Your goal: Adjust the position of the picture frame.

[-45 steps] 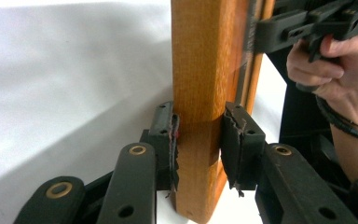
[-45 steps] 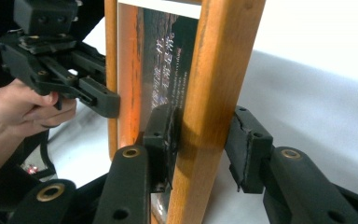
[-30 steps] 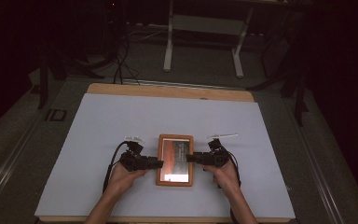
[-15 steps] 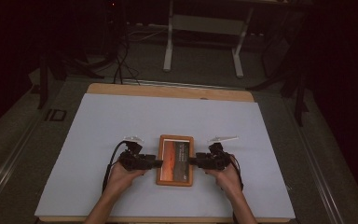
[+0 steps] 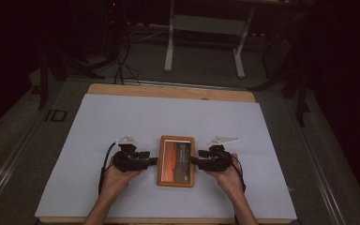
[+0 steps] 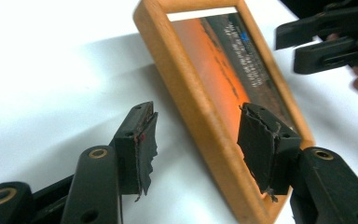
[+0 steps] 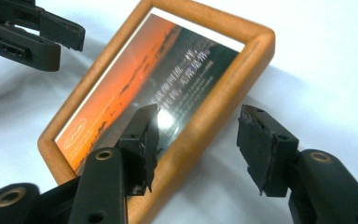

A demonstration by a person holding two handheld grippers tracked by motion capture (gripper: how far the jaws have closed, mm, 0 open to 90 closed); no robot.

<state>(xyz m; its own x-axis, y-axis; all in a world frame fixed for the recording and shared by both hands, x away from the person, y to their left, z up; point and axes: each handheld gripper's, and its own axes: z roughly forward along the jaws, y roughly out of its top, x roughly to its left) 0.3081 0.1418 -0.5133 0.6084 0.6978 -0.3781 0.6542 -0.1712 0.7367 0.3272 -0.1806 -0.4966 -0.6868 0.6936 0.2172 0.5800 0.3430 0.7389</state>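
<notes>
Forearms enter from the near edge of the table, one hand on each gripper. Left gripper [image 5: 153, 161] sits at the left long side of the wooden picture frame [image 5: 176, 161], its jaws spread wide and straddling that wooden rail: in the left gripper view one pad [image 6: 145, 144] is over the white sheet outside the frame, the other over the glass. Neither pad is pressed against the wood. Right gripper [image 5: 195, 161] mirrors this at the right long side, jaws equally wide, one pad [image 7: 144, 140] above the glass, the other outside the rail, nothing clamped. Frame lies flat on the white table cover [image 5: 136, 117], near the front edge, between the two grippers, holding an orange sunset print with lines of text. Farther off, beyond the table, a grey stand [image 5: 204, 28] and cables occupy the dark floor.
</notes>
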